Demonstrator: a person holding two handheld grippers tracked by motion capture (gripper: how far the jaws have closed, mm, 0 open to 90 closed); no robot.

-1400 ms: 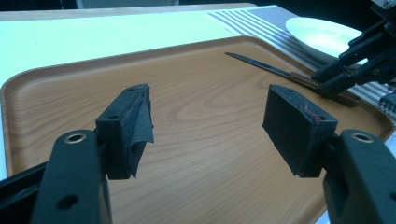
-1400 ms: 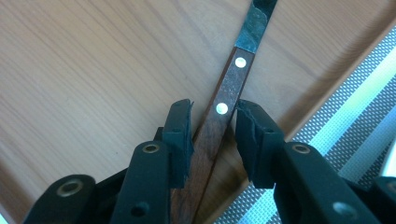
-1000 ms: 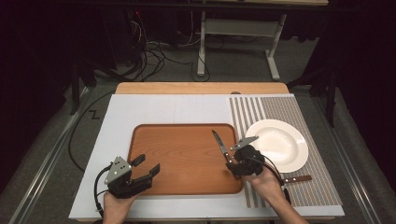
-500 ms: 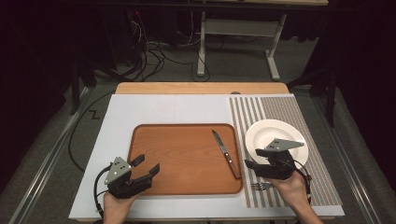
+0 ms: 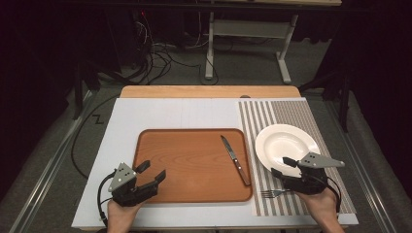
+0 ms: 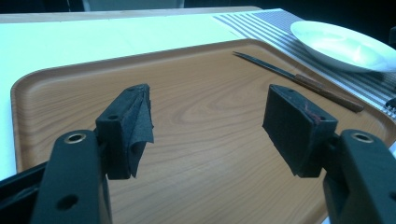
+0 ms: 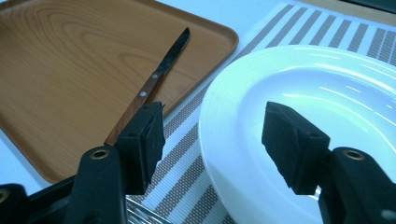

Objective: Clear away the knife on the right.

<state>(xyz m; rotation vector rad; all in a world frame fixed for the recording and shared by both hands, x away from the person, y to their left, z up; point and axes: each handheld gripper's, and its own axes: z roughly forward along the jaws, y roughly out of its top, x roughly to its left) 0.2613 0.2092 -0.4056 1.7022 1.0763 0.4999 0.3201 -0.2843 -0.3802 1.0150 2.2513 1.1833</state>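
High view — knife [image 5: 235,159] now left on the tray [image 5: 160,184], right tool [image 5: 279,167] just opened, empty, over plate [image 5: 272,145]; left tool [image 5: 154,174] open, idle.

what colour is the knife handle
Brown wood with small pale rivets on the knife, clearest in the right gripper view.

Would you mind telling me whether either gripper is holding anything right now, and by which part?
Nothing is held. The left gripper is open above the tray; the right gripper is open by the plate.
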